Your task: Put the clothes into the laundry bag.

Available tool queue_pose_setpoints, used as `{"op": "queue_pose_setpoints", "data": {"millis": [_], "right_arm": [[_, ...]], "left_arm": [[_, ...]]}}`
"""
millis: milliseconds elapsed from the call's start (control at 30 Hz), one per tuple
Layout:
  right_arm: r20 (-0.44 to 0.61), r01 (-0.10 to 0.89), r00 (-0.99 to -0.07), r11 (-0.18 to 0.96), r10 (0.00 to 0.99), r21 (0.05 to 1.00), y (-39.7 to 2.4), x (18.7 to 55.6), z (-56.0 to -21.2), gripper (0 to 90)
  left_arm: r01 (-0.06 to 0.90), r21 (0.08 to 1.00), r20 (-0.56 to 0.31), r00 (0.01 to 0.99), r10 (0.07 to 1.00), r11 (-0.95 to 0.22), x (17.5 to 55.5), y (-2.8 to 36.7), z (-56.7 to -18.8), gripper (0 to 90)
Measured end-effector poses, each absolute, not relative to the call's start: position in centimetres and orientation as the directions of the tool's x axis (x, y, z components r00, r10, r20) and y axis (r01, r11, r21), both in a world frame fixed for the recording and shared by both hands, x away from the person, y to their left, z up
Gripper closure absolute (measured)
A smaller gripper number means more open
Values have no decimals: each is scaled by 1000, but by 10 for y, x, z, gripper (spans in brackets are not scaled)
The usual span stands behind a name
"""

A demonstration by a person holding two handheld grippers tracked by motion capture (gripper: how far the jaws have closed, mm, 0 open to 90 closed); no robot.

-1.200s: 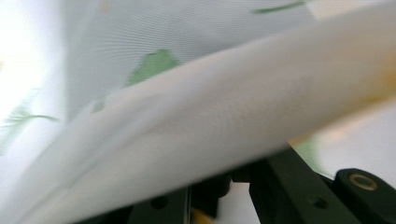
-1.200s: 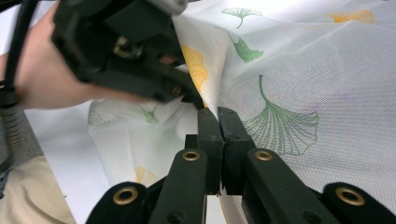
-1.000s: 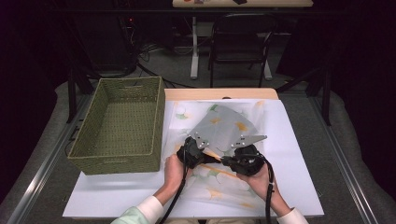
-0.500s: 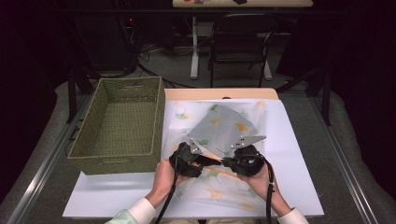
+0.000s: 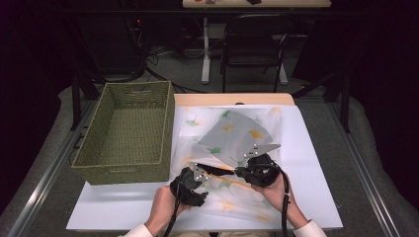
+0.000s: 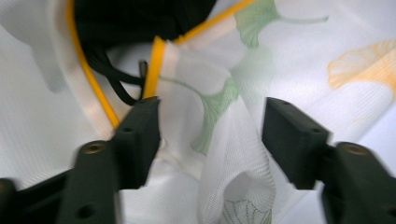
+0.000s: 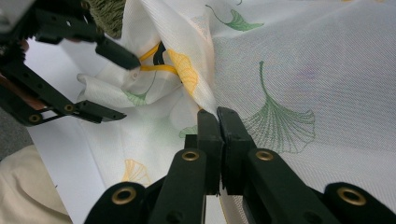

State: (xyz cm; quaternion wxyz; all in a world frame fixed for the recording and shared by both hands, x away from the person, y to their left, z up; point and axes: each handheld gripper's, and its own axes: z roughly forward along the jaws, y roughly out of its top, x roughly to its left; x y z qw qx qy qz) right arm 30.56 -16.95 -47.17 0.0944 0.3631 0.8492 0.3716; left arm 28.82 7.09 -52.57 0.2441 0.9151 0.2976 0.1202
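The woven basket [image 5: 129,133] holds nothing (cloth [image 5: 232,138] lies beside it). Right tool [image 5: 243,172] pinches the cloth. Left tool [image 5: 201,174], just opened, straddles a fold, unclenched.

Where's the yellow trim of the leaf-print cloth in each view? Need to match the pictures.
High view: yellow trim runs between the two hand-held grippers, lower centre.
Left gripper view: upper left, a curve and a straight strip above the left jaw.
Right gripper view: upper left of centre, beside the far gripper's jaw tip.
Shared landmark: the green ginkgo leaves printed on the cloth.

Basket [image 5: 129,133] left of the cloth [image 5: 232,143] on the table [image 5: 316,163], chair [image 5: 254,44] behind.
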Motion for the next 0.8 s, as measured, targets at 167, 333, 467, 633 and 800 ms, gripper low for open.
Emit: {"op": "queue_pose_setpoints", "data": {"millis": [167,333,467,633,800], "right_arm": [[109,545,-718,458,687,703,-173,304,-471,883],[107,543,-718,457,688,704,-175,303,-469,883],[109,544,-721,461,684,701,-177,301,-469,883],[106,552,-721,475,685,686,-180,298,-473,883],[108,563,-714,476,692,676,-187,294,-475,883]], "left_arm": [[483,520,49,807,589,-704,283,81,-534,759],[500,522,17,804,595,-691,277,95,-534,881],[504,527,-1,805,593,-684,269,106,-531,881],[516,527,-17,800,599,-675,261,117,-529,879],[530,518,-45,801,597,-671,257,124,-529,873]]}}
